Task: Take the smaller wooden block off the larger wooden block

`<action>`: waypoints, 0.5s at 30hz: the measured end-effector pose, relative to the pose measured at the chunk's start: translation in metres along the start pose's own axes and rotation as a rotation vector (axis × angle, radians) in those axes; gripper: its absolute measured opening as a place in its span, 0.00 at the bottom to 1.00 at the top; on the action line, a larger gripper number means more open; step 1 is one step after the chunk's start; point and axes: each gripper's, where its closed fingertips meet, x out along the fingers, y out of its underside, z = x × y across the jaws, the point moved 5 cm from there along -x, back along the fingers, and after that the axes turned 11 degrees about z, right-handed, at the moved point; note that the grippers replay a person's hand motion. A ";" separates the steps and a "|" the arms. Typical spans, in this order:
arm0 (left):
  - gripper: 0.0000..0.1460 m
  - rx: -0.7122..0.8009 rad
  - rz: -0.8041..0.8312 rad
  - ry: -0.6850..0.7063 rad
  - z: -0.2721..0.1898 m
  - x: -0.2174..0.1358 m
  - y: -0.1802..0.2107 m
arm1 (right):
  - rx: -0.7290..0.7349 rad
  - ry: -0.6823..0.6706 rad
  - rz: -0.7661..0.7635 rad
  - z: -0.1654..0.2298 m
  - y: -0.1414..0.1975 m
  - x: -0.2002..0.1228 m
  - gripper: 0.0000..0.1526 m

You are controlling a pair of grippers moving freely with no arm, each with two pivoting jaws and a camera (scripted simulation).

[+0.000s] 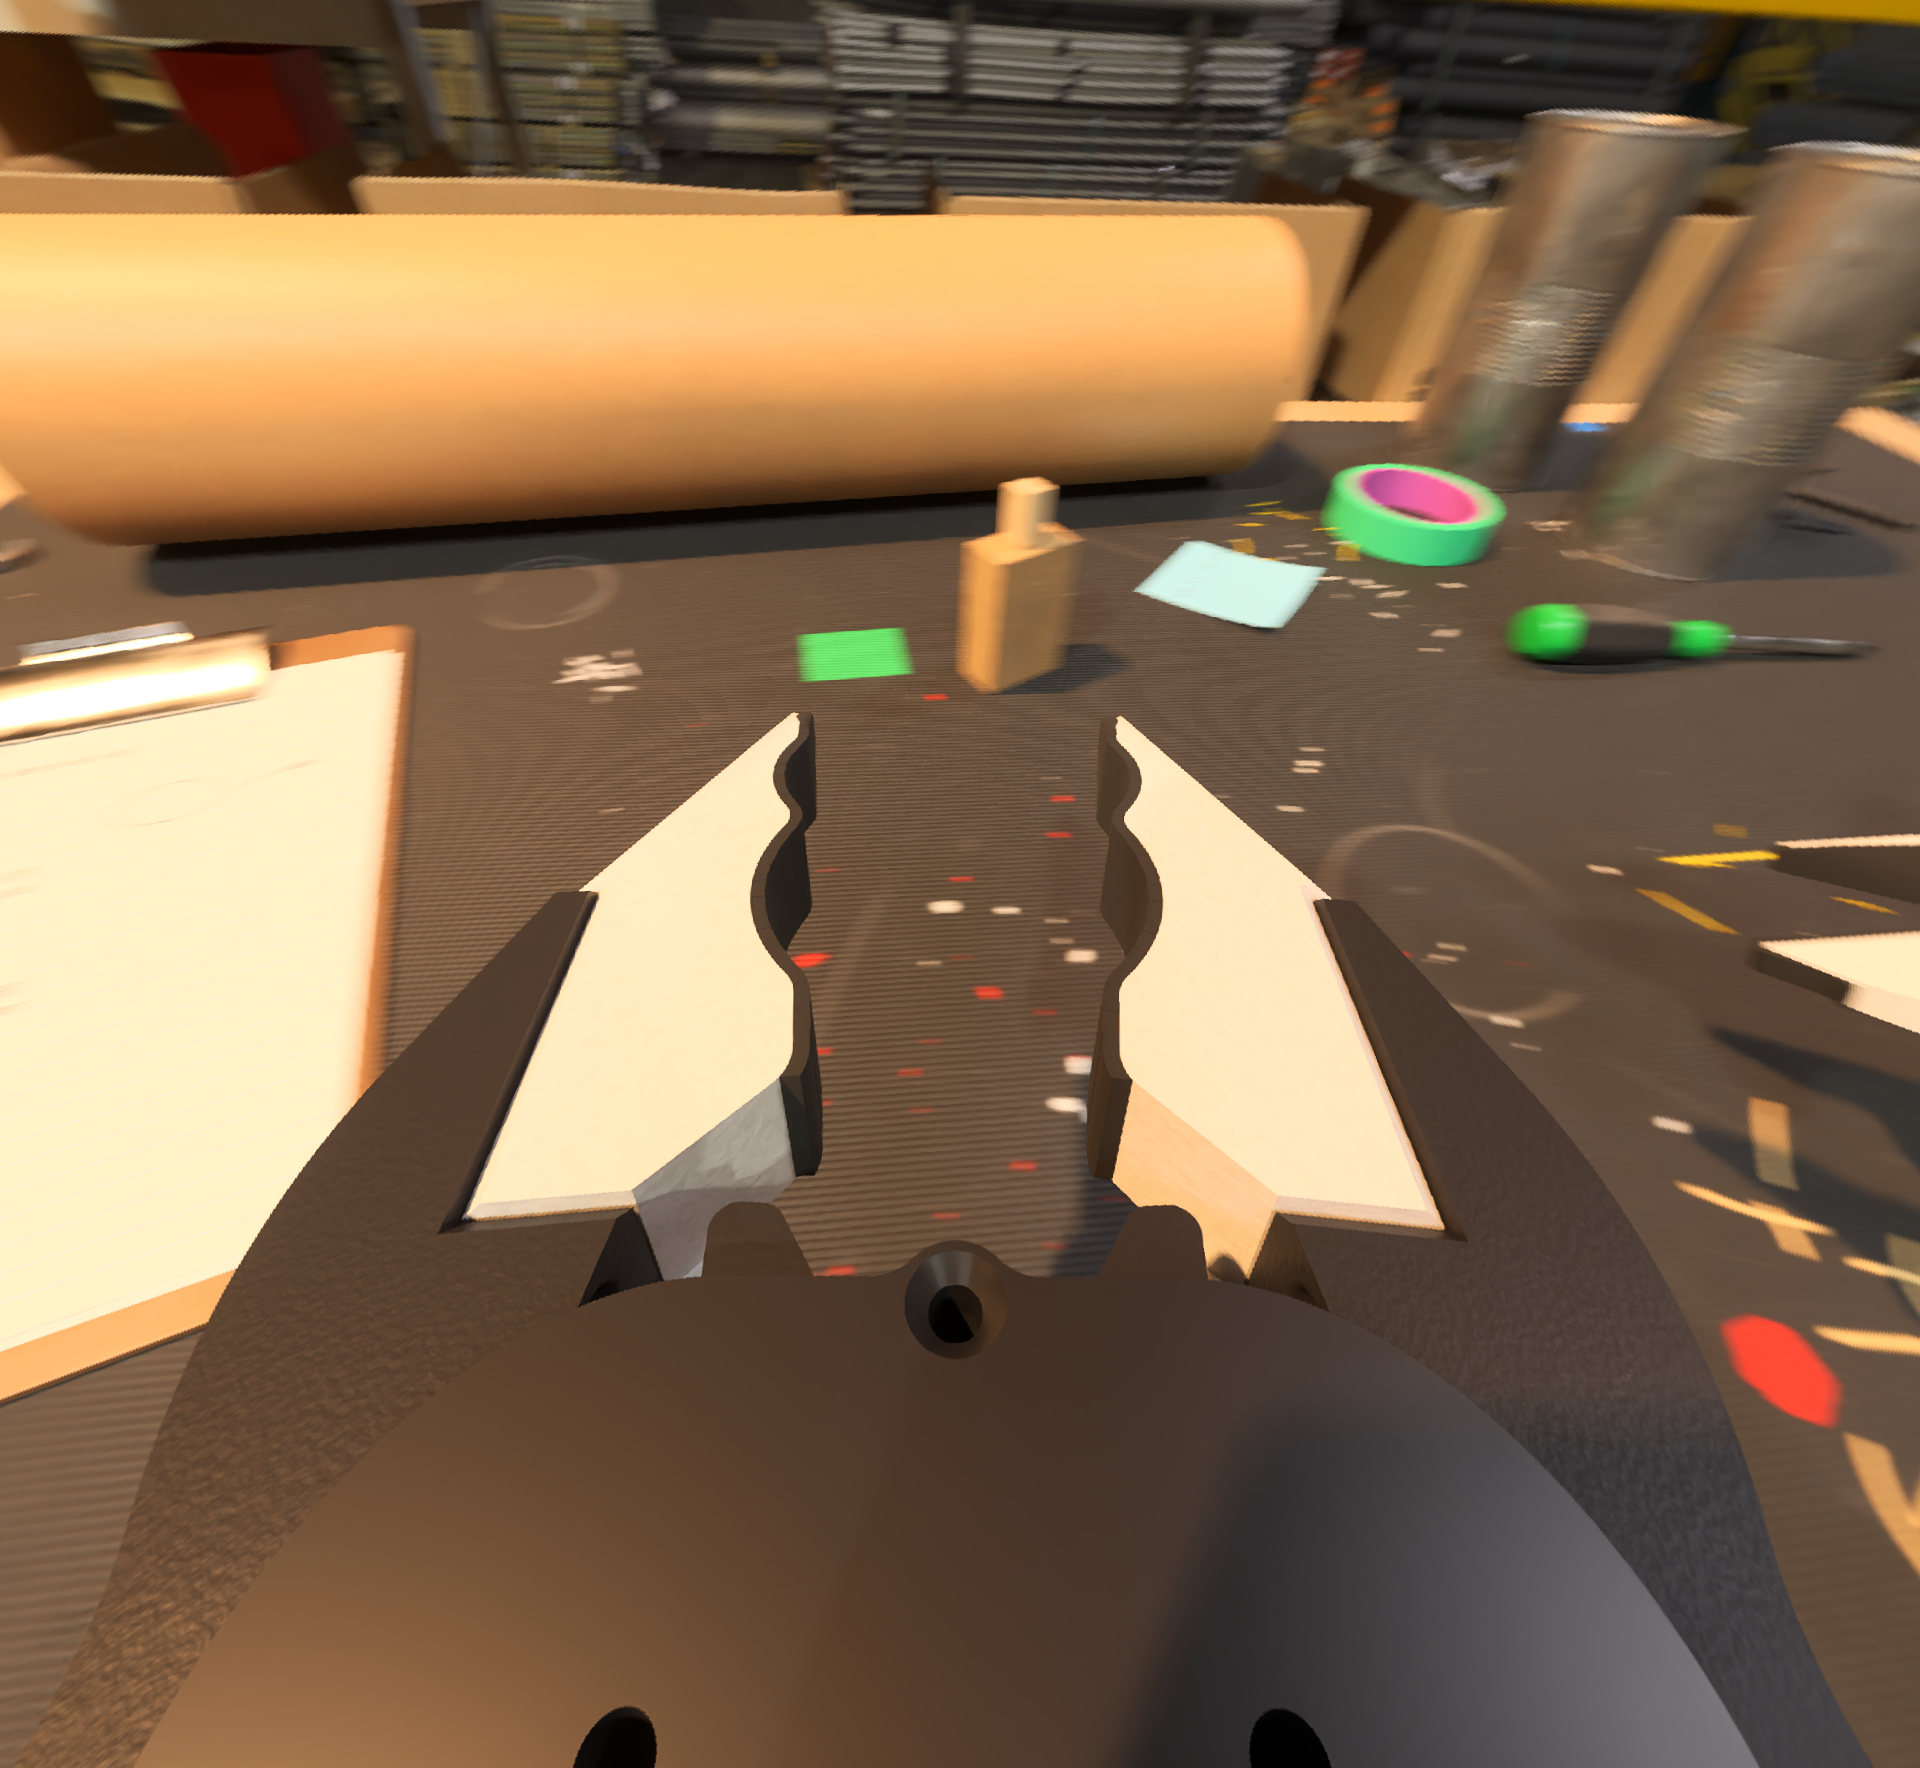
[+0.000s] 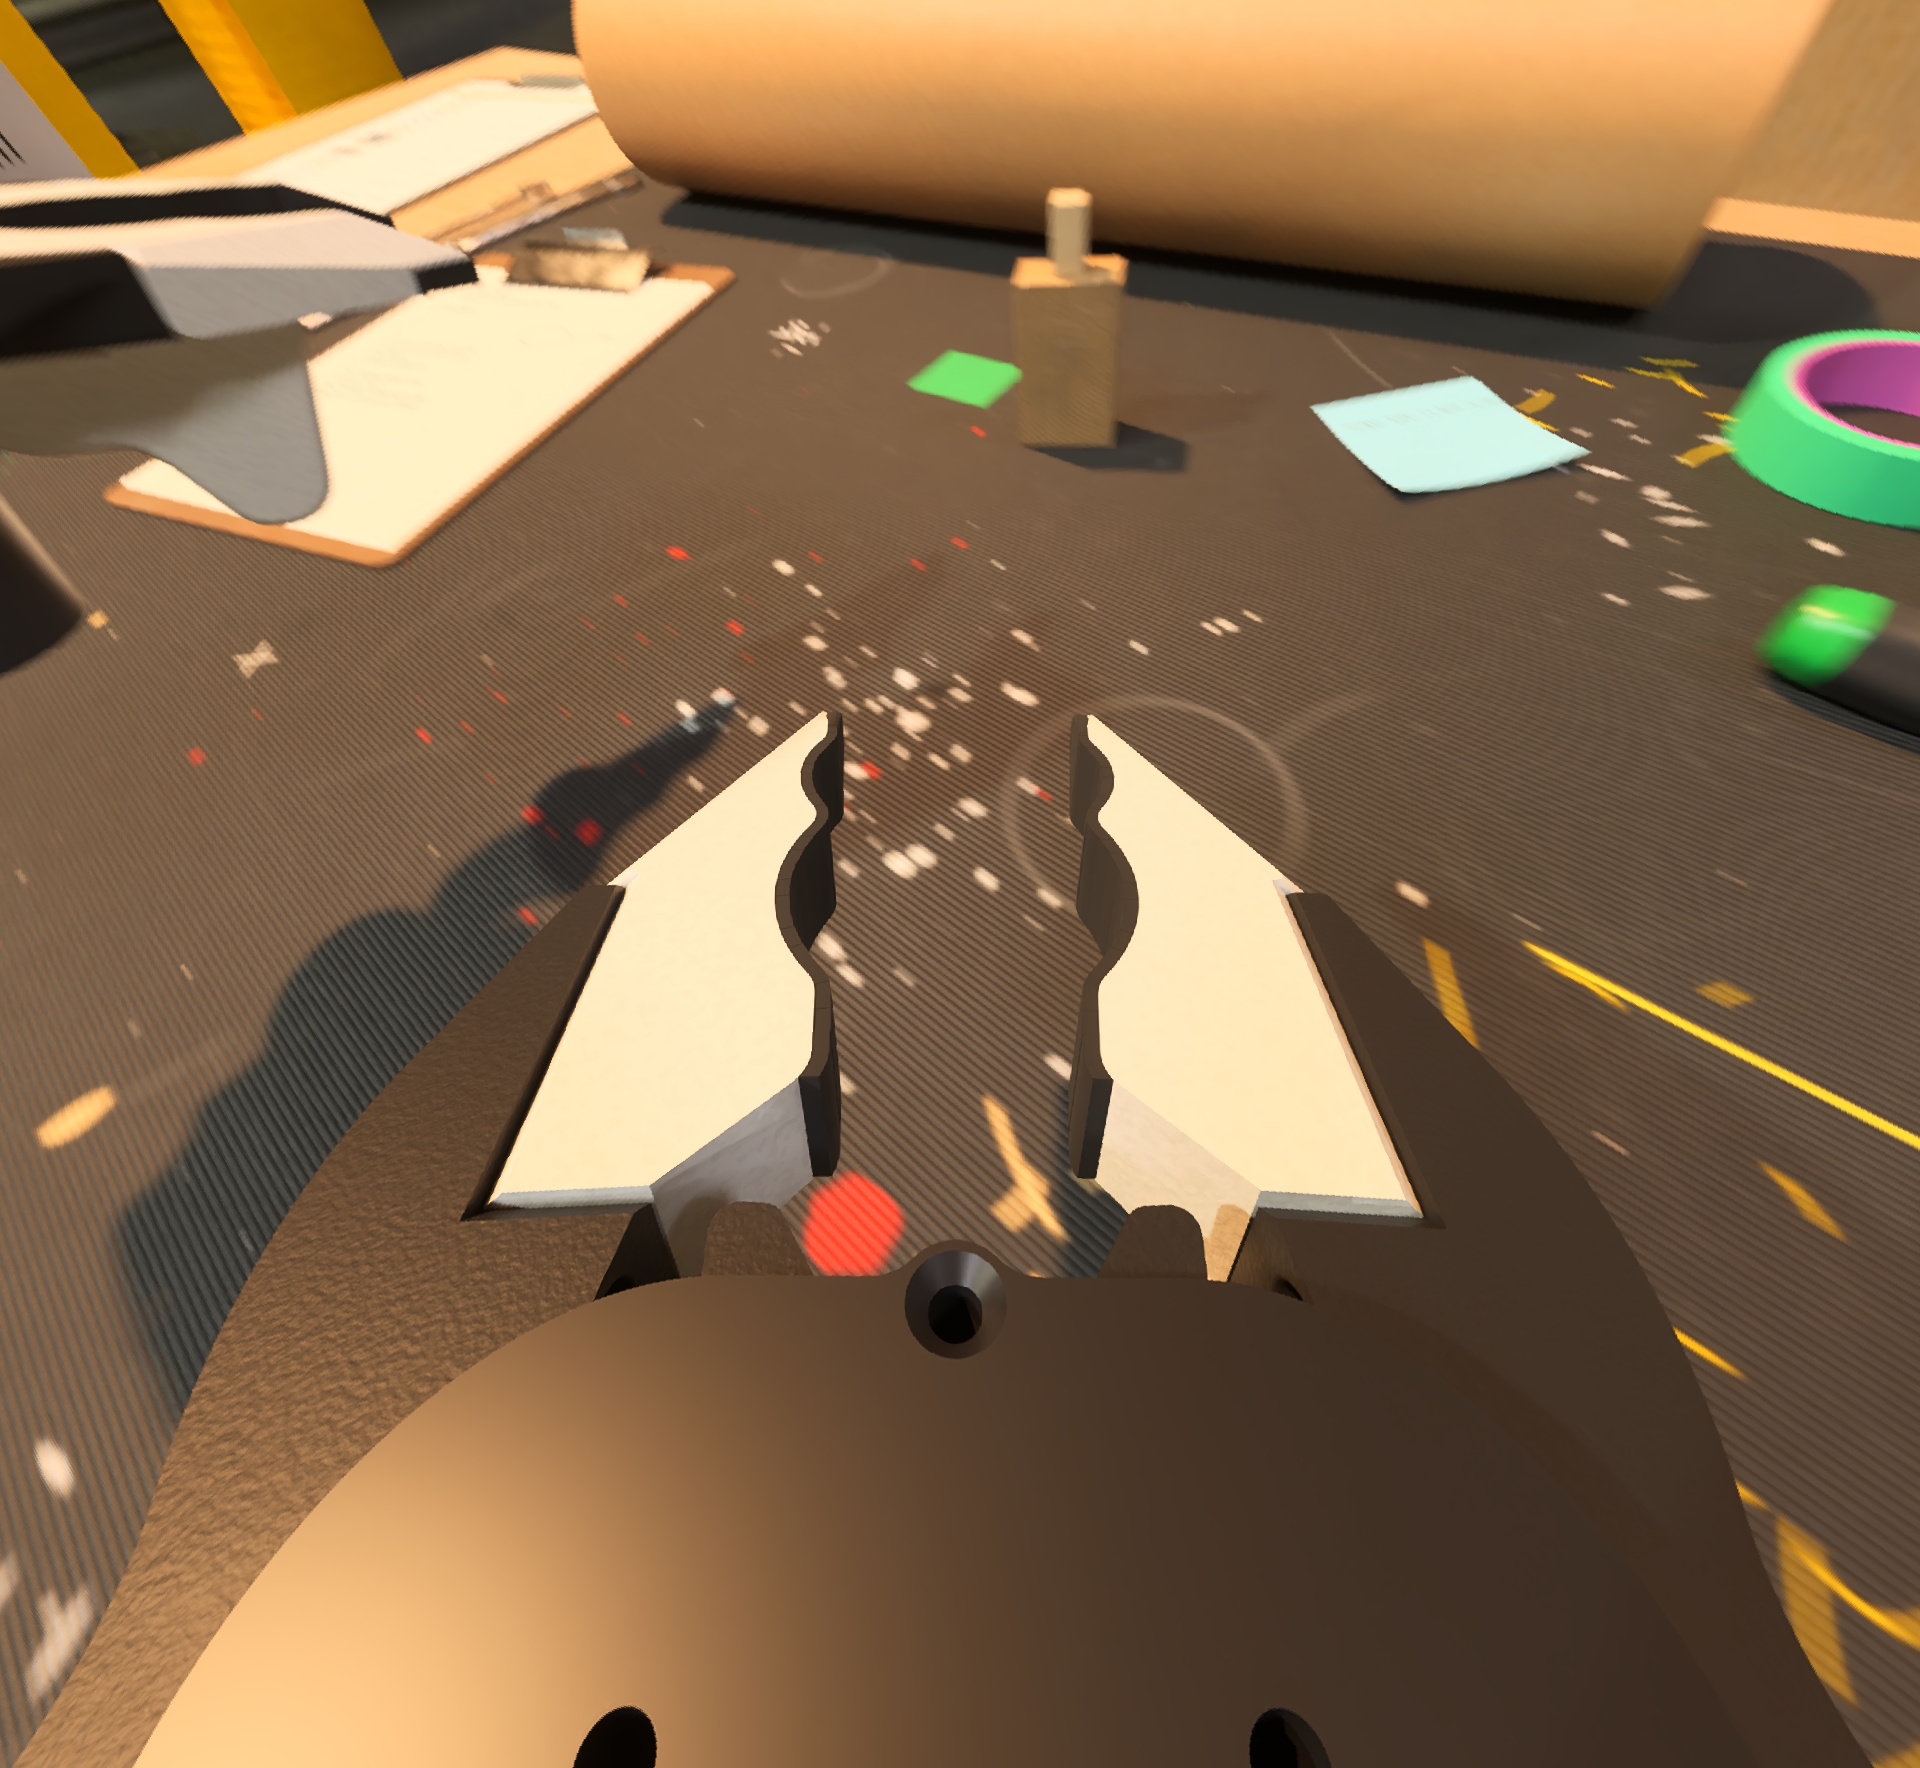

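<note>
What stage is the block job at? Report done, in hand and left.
Done: nothing; the smaller wooden block stands on the larger wooden block. In hand: left gripper and right gripper both open, short of the stack. Left: approach, grip, lift off.

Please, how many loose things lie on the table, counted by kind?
Wooden blocks: 2, smaller wooden block on larger wooden block
Paper notes: 2
Tape roll: 1
Screwdriver: 1
Clipboard: 1
Brown paper roll: 1
Total: 8
</note>
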 end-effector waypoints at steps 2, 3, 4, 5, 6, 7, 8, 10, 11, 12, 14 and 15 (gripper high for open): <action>0.40 0.008 -0.004 0.084 -0.045 -0.003 -0.001 | -0.011 0.005 0.029 -0.034 0.014 -0.025 0.28; 0.41 0.021 0.004 0.109 -0.069 -0.002 0.000 | -0.029 -0.021 0.039 -0.051 0.023 -0.037 0.28; 0.42 0.036 0.009 0.126 -0.093 -0.001 0.000 | -0.036 -0.034 0.054 -0.070 0.032 -0.048 0.27; 0.43 0.056 0.004 0.142 -0.117 0.002 0.002 | -0.021 -0.018 0.071 -0.088 0.041 -0.058 0.26; 0.43 0.087 -0.001 0.145 -0.138 0.006 0.003 | -0.007 0.000 0.079 -0.106 0.050 -0.067 0.26; 0.42 0.121 -0.007 0.126 -0.157 0.012 0.006 | 0.009 0.029 0.076 -0.124 0.059 -0.077 0.26; 0.42 0.151 -0.010 0.108 -0.175 0.018 0.009 | 0.033 0.077 0.059 -0.141 0.066 -0.086 0.26; 0.41 0.178 0.010 0.105 -0.203 0.031 0.020 | 0.085 0.180 -0.007 -0.170 0.081 -0.105 0.26; 0.41 0.179 0.026 0.110 -0.212 0.037 0.027 | 0.108 0.223 -0.039 -0.180 0.087 -0.113 0.26; 0.41 0.171 0.038 0.118 -0.218 0.042 0.033 | 0.130 0.259 -0.073 -0.187 0.091 -0.122 0.26; 0.41 0.136 0.053 0.137 -0.223 0.049 0.045 | 0.128 0.307 -0.119 -0.197 0.095 -0.137 0.27; 0.41 0.113 0.050 0.147 -0.222 0.051 0.050 | 0.112 0.366 -0.135 -0.201 0.096 -0.145 0.29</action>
